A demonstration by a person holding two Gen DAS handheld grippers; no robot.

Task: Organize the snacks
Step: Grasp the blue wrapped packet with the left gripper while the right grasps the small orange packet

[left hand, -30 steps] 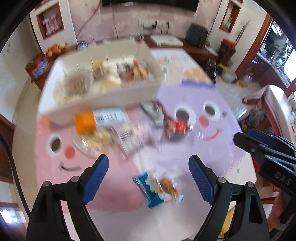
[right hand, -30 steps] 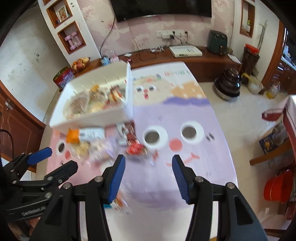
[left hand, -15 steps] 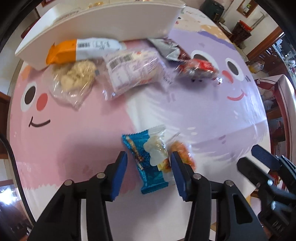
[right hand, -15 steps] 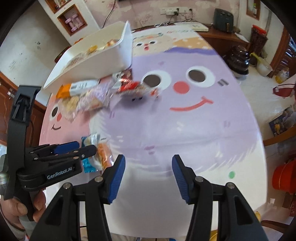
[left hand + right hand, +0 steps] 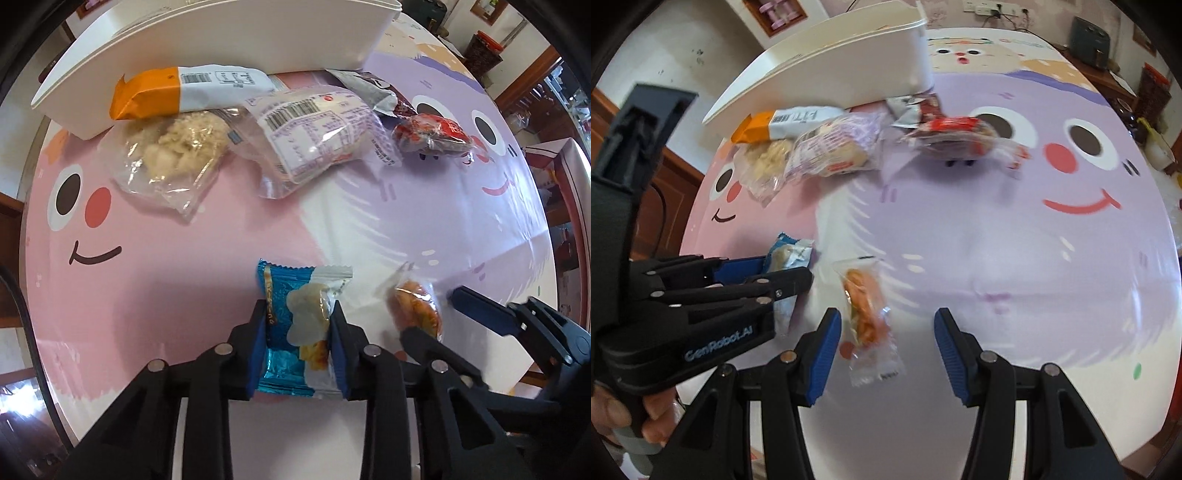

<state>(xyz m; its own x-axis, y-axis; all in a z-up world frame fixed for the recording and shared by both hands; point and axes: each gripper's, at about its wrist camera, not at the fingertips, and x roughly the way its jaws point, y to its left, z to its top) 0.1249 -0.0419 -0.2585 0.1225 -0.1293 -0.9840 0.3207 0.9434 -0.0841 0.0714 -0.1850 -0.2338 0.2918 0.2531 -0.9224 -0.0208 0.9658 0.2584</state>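
My left gripper (image 5: 298,345) points down, its jaws closing with ribbed blue pads pressed on both sides of the crinkly blue-and-clear foil snack packet (image 5: 295,325), which lies on the glossy pink-and-lilac cartoon surface (image 5: 184,266). My right gripper (image 5: 886,350) hangs with jaws parted, nothing pinched, over a clear wrapper of orange pieces (image 5: 866,314). Farther off, against the smooth white bin (image 5: 221,40), lie an orange-ended bar (image 5: 177,92), a pale crumbly bag (image 5: 177,151) and a red twist-wrapped sweet (image 5: 432,134).

Left tool (image 5: 298,332) points straight down, jaws closing, both blue pads against the sides of a blue snack packet (image 5: 291,325). Right tool (image 5: 886,354) tilts steeply down, jaws parted, nothing gripped. A hand (image 5: 631,417) wraps the left tool's handle, lower left of right-wrist view.
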